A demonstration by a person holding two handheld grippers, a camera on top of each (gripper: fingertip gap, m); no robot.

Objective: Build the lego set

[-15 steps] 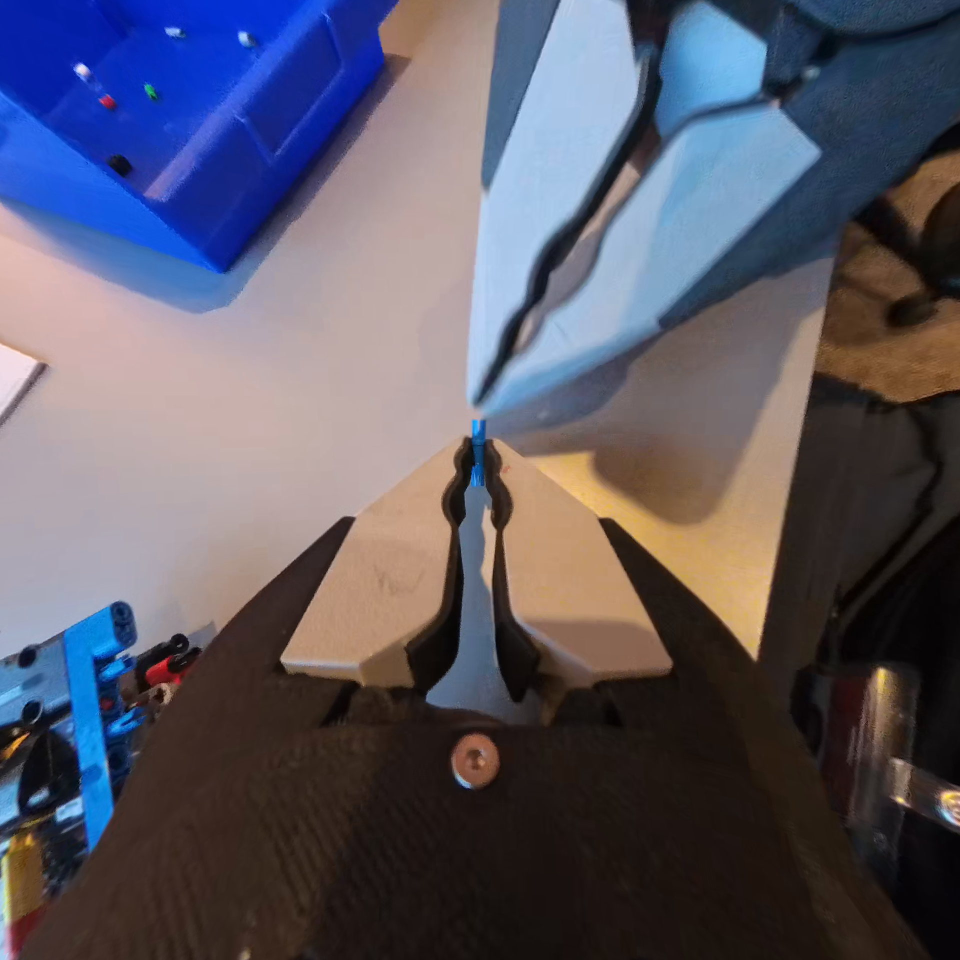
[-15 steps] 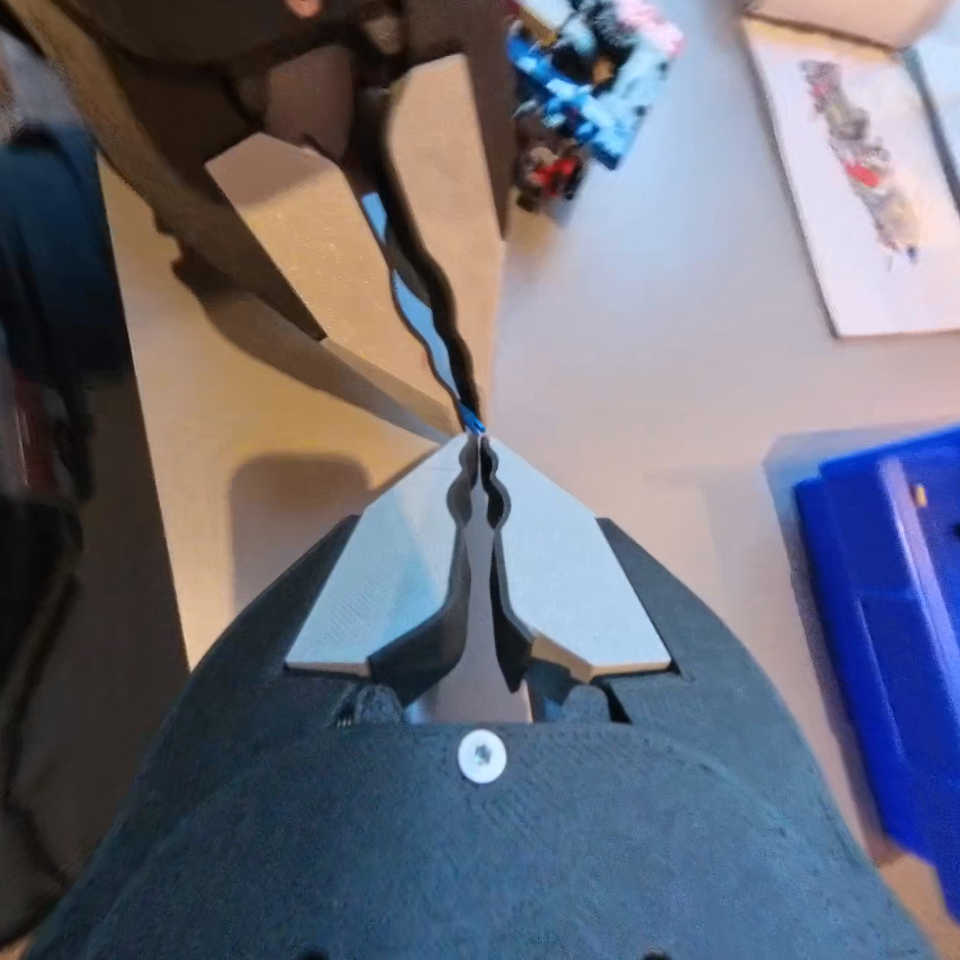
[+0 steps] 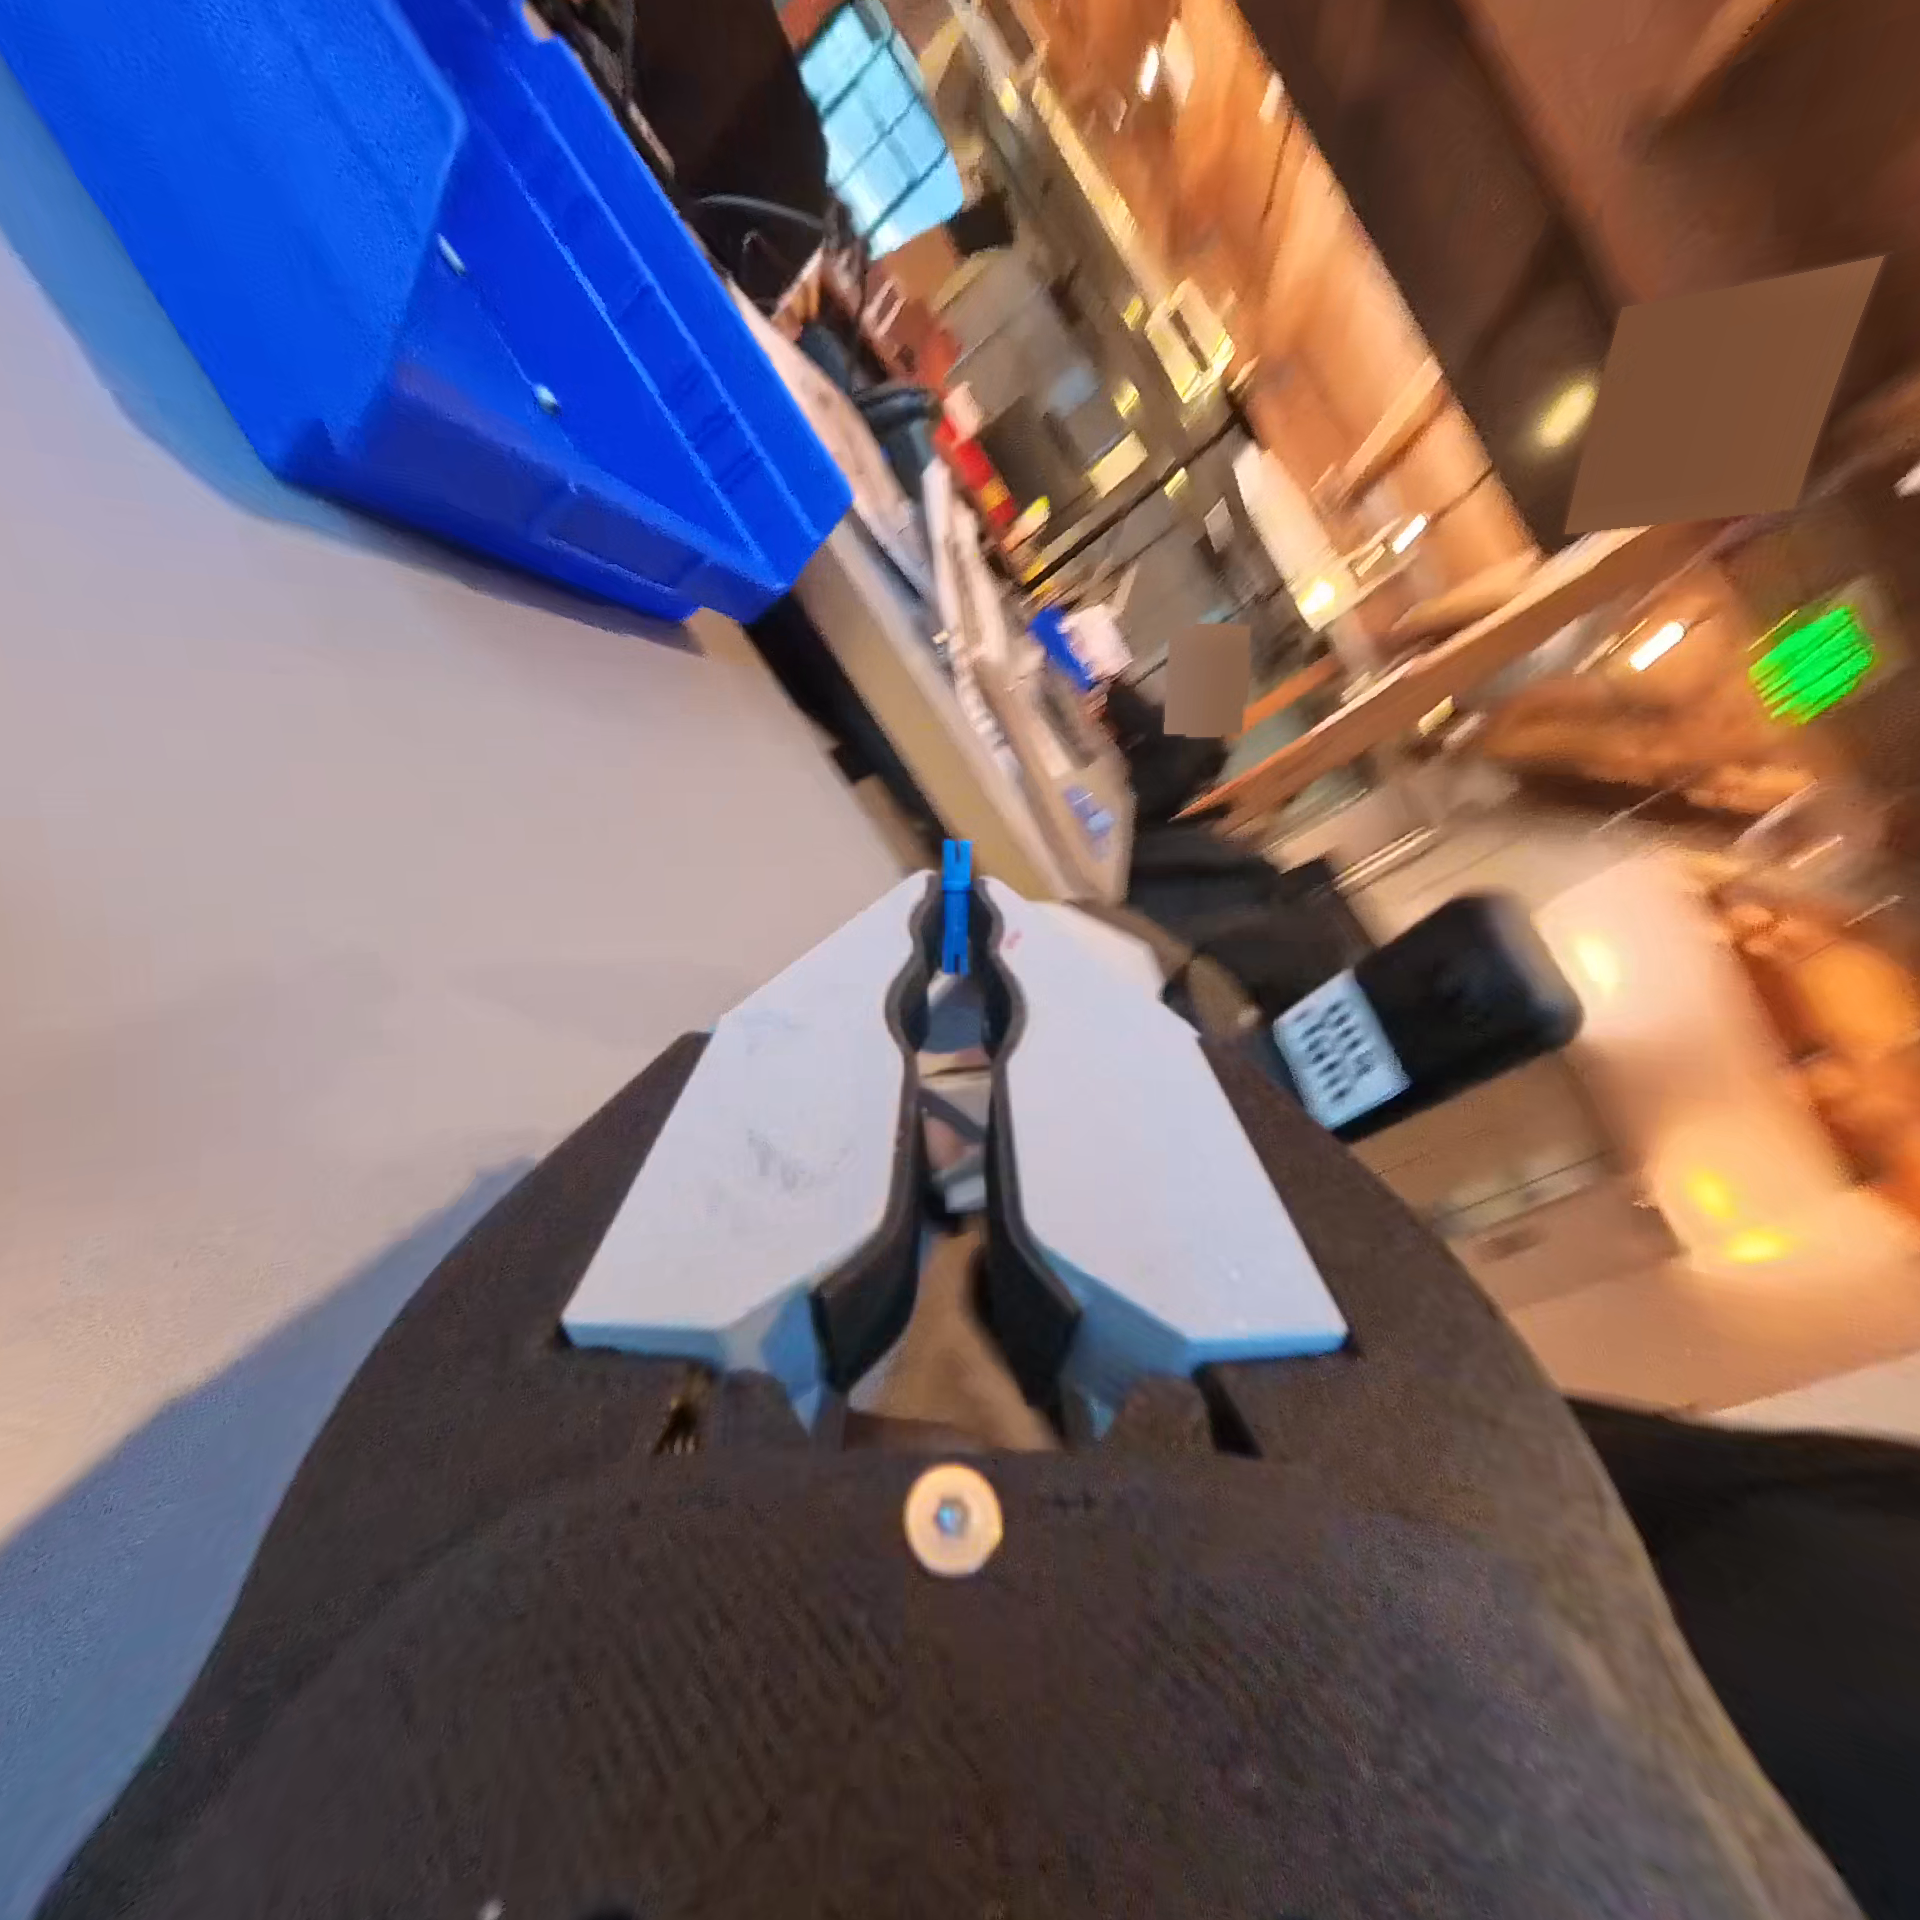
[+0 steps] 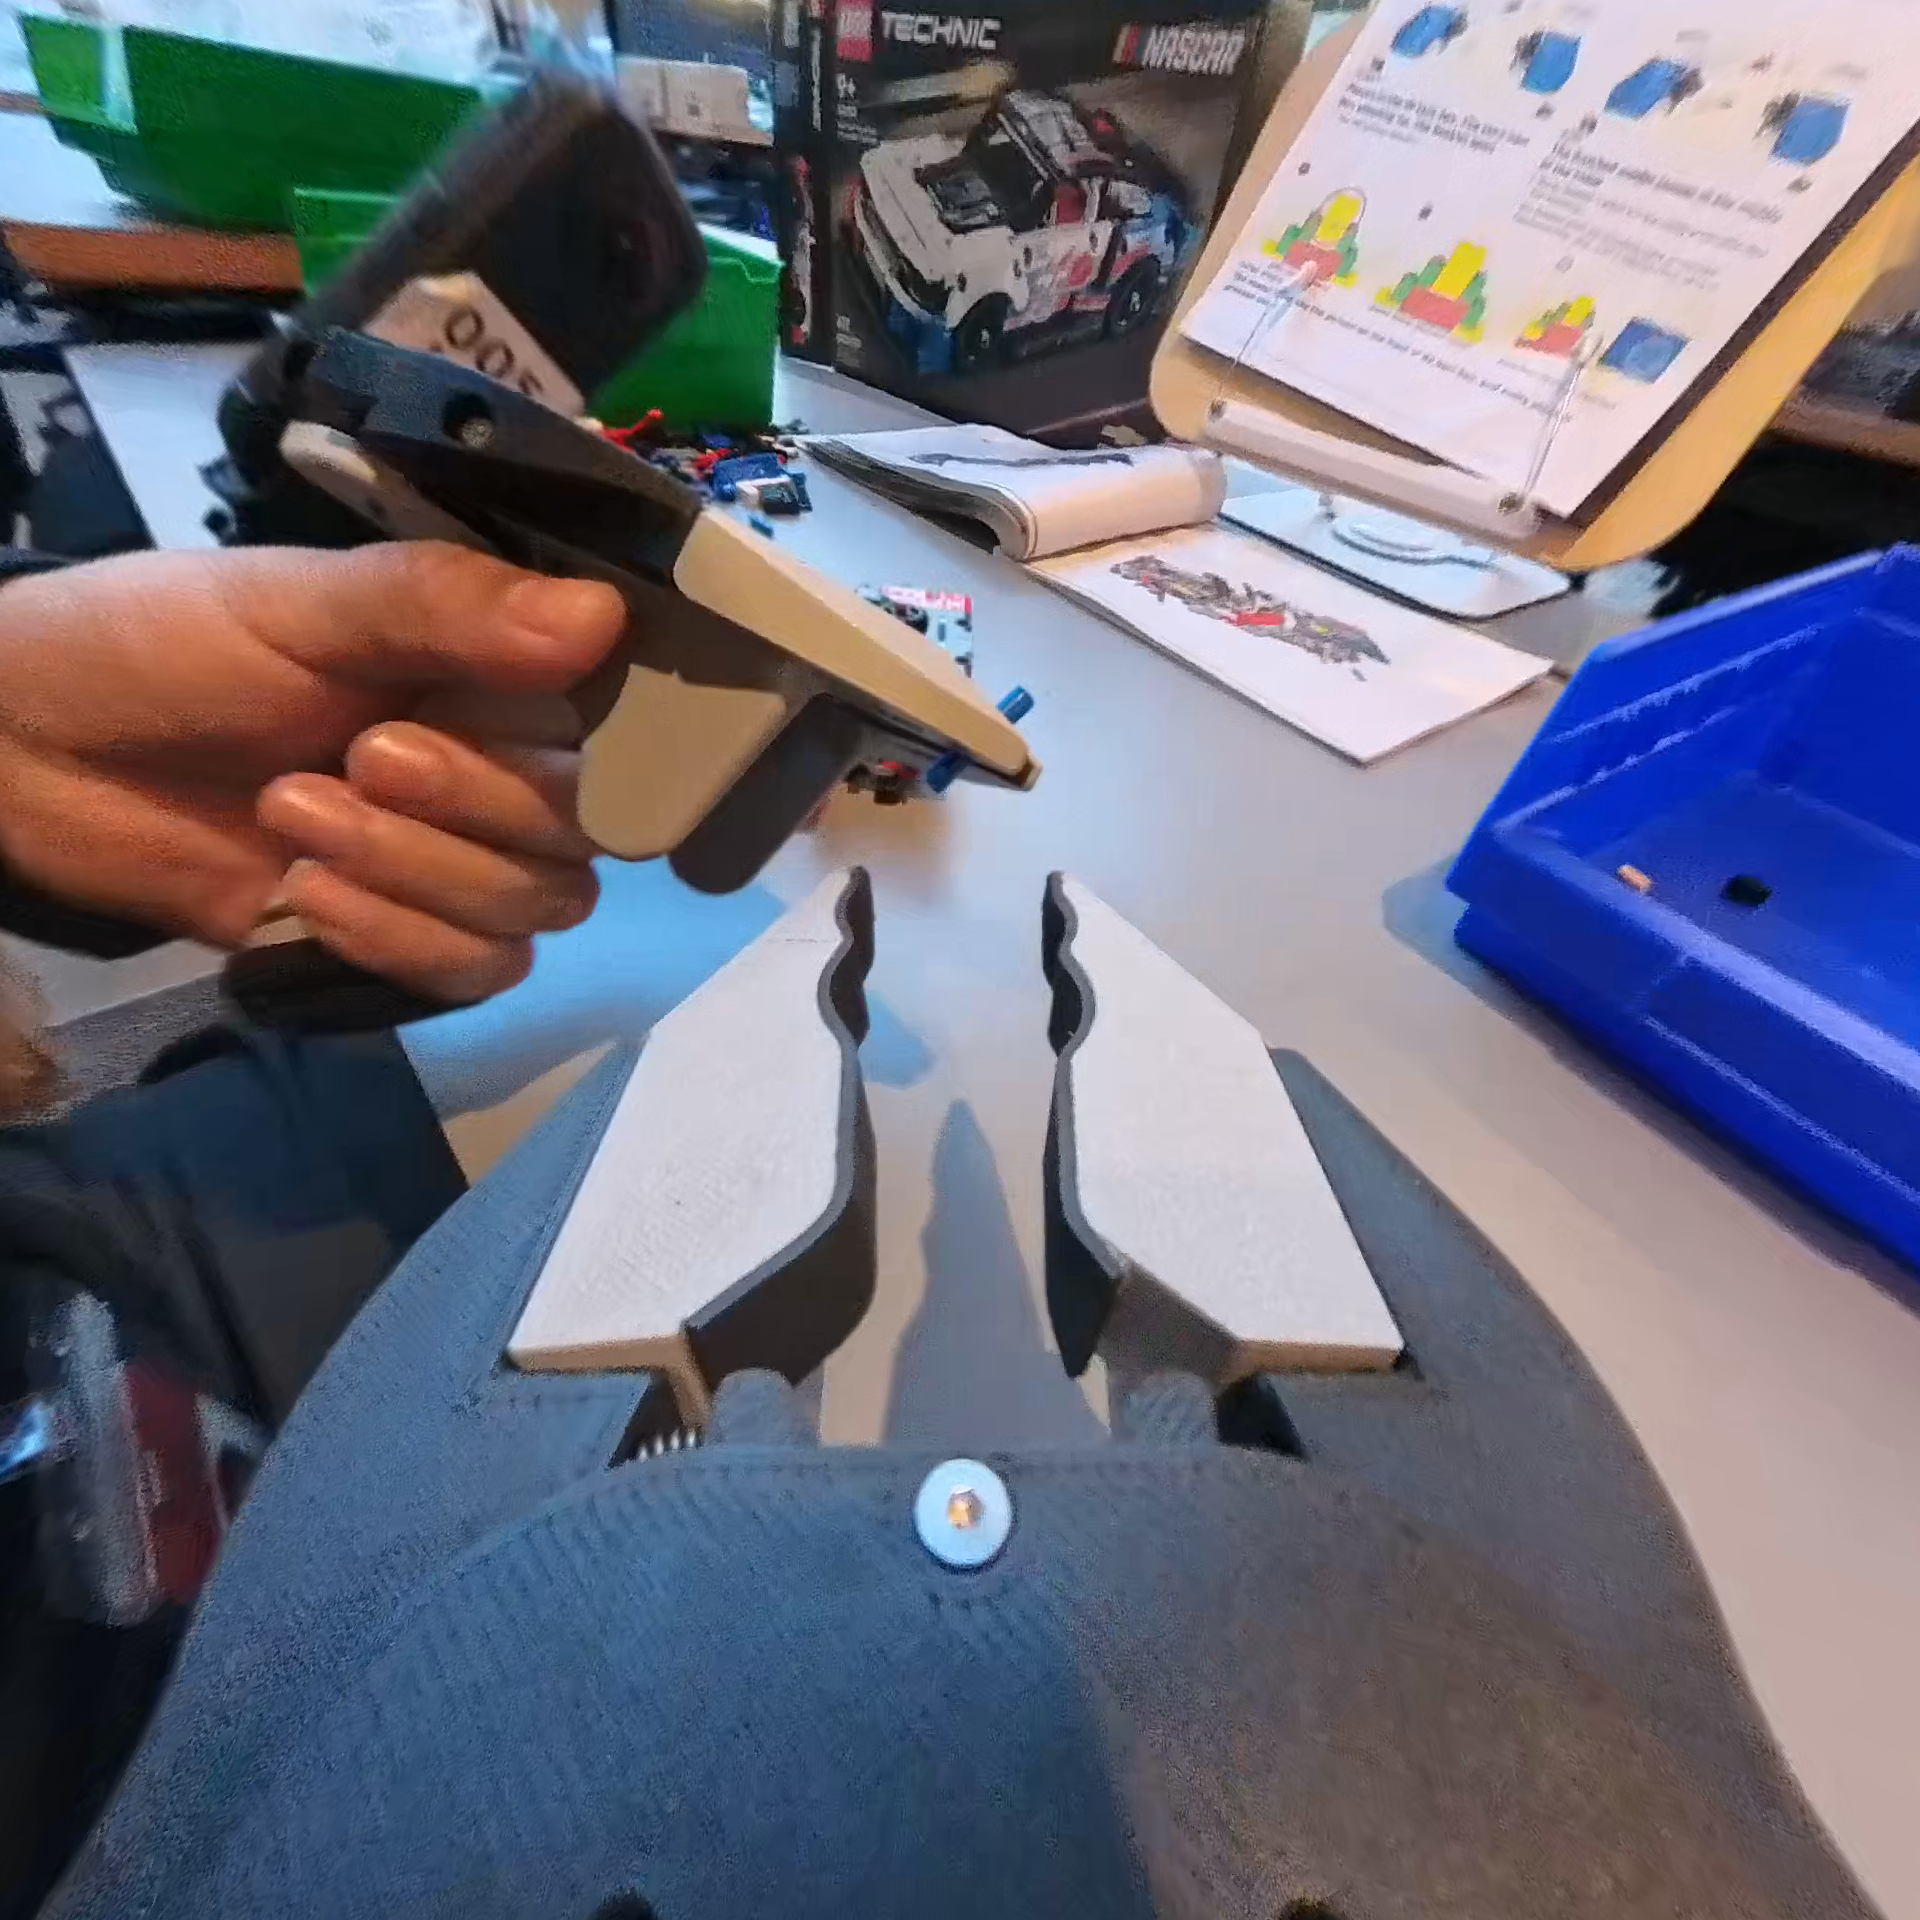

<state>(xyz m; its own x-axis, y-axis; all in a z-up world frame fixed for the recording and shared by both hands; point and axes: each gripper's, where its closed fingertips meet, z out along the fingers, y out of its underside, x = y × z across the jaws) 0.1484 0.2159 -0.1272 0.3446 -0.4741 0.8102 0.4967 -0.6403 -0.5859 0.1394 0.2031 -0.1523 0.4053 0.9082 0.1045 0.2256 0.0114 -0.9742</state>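
The left gripper point(image 3: 956, 894) had its jaws nearly closed, pinching a small blue pin point(image 3: 955, 914) at the very tips, with one end of the pin poking out beyond them; the right gripper point(image 4: 956, 914) held its jaws wide apart with nothing between them. In the right wrist view, the person's hand point(image 4: 312, 758) sat to the left of the open jaws, squeezing the left gripper's handle just ahead of them. Straight ahead, partly hidden behind the left gripper, stood a partly built model point(image 4: 914, 623), and farther off lay a scatter of loose parts point(image 4: 727, 468), which suggested the build was well short of finished, with the pin not yet seated anywhere. Beyond and to the right of the jaws lay open instruction booklets point(image 4: 1247, 613), the set's box point(image 4: 1018, 197) and a stand with a printed sheet point(image 4: 1558, 239). Far right, a blue bin point(image 4: 1714, 883) held only a couple of small pieces. The pale surface point(image 4: 1195, 831) directly ahead of the open jaws was bare, giving free room to work, though the bin's wall crowded the right side and the near edge of the surface sat close on the left.
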